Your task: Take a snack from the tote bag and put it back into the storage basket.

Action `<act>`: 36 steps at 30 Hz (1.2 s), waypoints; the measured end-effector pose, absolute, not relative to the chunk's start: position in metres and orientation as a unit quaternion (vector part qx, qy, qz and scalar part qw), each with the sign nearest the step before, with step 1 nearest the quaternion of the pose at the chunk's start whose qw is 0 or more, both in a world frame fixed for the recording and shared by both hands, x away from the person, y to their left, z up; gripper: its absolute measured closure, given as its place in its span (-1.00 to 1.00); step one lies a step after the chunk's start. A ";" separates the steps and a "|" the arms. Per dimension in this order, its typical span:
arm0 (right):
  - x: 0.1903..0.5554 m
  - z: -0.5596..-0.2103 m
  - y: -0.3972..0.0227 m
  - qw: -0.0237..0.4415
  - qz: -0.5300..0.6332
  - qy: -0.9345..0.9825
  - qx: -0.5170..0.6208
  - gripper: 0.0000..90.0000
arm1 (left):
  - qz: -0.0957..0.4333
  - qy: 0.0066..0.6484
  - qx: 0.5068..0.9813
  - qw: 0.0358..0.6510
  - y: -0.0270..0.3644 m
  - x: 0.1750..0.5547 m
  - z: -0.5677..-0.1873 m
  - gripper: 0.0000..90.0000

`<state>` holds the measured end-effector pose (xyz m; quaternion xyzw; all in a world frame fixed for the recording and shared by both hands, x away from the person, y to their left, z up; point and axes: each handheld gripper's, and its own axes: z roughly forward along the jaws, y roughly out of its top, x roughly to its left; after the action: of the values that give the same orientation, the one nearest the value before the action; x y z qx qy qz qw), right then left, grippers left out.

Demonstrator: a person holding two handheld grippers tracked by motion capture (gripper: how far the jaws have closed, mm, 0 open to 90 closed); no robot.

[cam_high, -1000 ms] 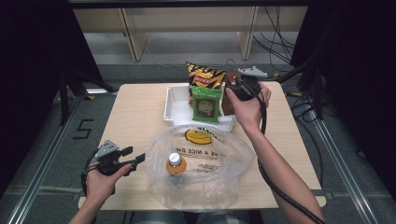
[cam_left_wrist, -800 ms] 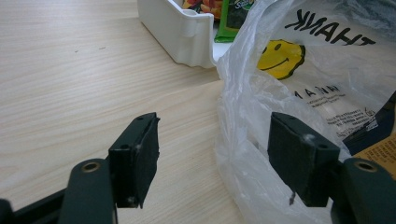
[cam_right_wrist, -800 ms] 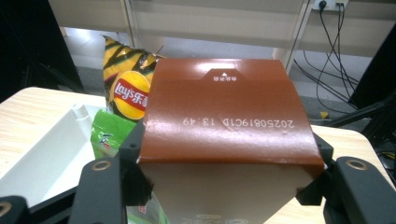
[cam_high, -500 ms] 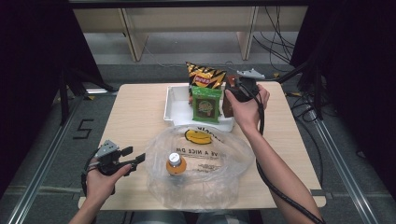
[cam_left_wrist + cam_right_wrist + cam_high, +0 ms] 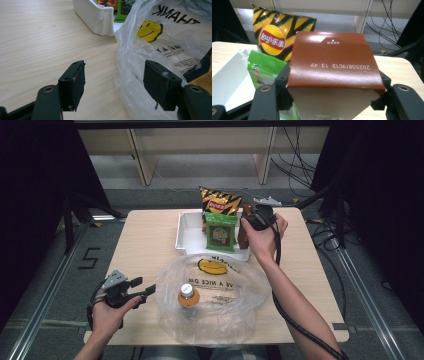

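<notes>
At the right end of the white tray (image 5: 186,236), the right gripper (image 5: 332,100) has its jaws closed on both sides of a brown carton (image 5: 332,67) — upright, beside the green packet (image 5: 220,231). The left gripper (image 5: 113,85) stands open at the plastic bag's (image 5: 220,295) edge — gripping nothing.

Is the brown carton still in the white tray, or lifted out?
Cannot tell for certain. The right gripper has its fingers clamped on the brown carton over the white tray, but the carton's base is hidden.
</notes>
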<state>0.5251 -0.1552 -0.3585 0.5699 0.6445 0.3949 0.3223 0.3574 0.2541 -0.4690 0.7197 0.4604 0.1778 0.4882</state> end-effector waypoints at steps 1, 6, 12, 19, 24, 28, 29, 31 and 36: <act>0.526 -0.360 -0.155 0.323 0.395 0.642 0.572 -0.16 | 0.178 0.460 0.720 0.488 0.254 0.357 -0.469 -0.26; 0.528 -0.365 -0.154 0.317 0.389 0.645 0.576 -0.16 | 0.178 0.461 0.719 0.488 0.255 0.357 -0.469 -0.25; 0.530 -0.369 -0.153 0.319 0.384 0.650 0.573 -0.17 | 0.178 0.460 0.720 0.488 0.255 0.357 -0.469 -0.25; 0.529 -0.368 -0.152 0.324 0.383 0.649 0.572 -0.18 | 0.177 0.460 0.720 0.489 0.254 0.357 -0.469 -0.25; 0.528 -0.368 -0.152 0.317 0.387 0.644 0.579 -0.20 | 0.178 0.458 0.721 0.489 0.255 0.357 -0.468 -0.26; 0.528 -0.363 -0.155 0.324 0.399 0.643 0.568 -0.26 | 0.178 0.459 0.721 0.489 0.255 0.357 -0.469 -0.26; 0.529 -0.362 -0.156 0.328 0.400 0.647 0.560 -0.26 | 0.178 0.458 0.721 0.489 0.255 0.357 -0.469 -0.26; 0.527 -0.360 -0.155 0.324 0.400 0.647 0.563 -0.26 | 0.176 0.459 0.720 0.490 0.254 0.357 -0.469 -0.26; 0.523 -0.358 -0.155 0.322 0.409 0.644 0.560 -0.26 | 0.178 0.457 0.720 0.490 0.255 0.357 -0.468 -0.26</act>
<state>0.5226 -0.1550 -0.3576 0.5602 0.6441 0.4092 0.3223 0.3570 0.2546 -0.4684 0.7204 0.4570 0.1782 0.4903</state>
